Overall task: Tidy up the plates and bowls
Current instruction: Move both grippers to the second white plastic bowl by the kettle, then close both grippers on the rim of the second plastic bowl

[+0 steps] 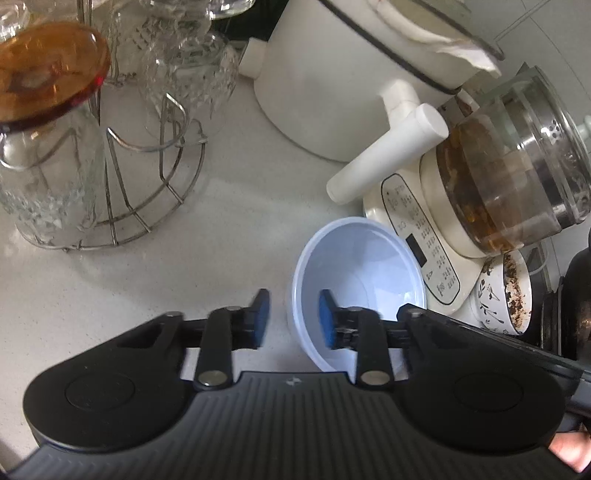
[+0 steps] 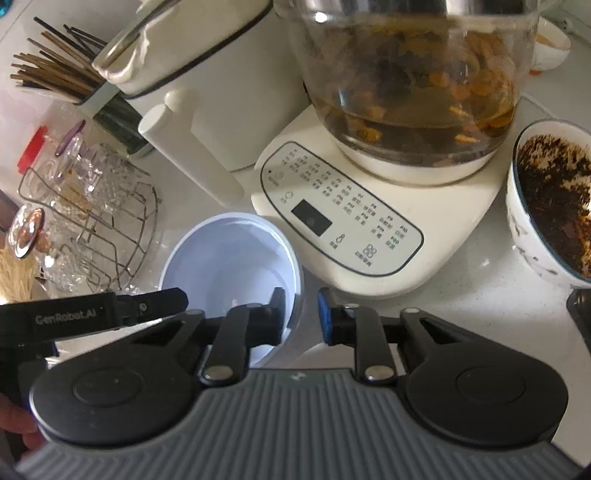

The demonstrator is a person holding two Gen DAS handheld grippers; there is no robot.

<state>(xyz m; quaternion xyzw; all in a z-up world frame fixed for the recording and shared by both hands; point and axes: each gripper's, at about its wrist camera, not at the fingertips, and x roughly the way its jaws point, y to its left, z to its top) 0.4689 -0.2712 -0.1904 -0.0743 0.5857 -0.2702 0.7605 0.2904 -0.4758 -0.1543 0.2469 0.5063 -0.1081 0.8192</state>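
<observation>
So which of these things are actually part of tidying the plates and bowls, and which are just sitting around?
Part of the job:
- pale blue bowl
- left tool and right tool, both straddling its rim
- dirty patterned bowl

Just lying about:
- glass kettle
- white pot
- wire rack
- chopsticks

I note a pale speckled stone countertop (image 1: 229,229), evenly lit by soft light. Far right, a white tiled wall (image 1: 546,33) rises behind the white plastic appliances (image 1: 317,85).
</observation>
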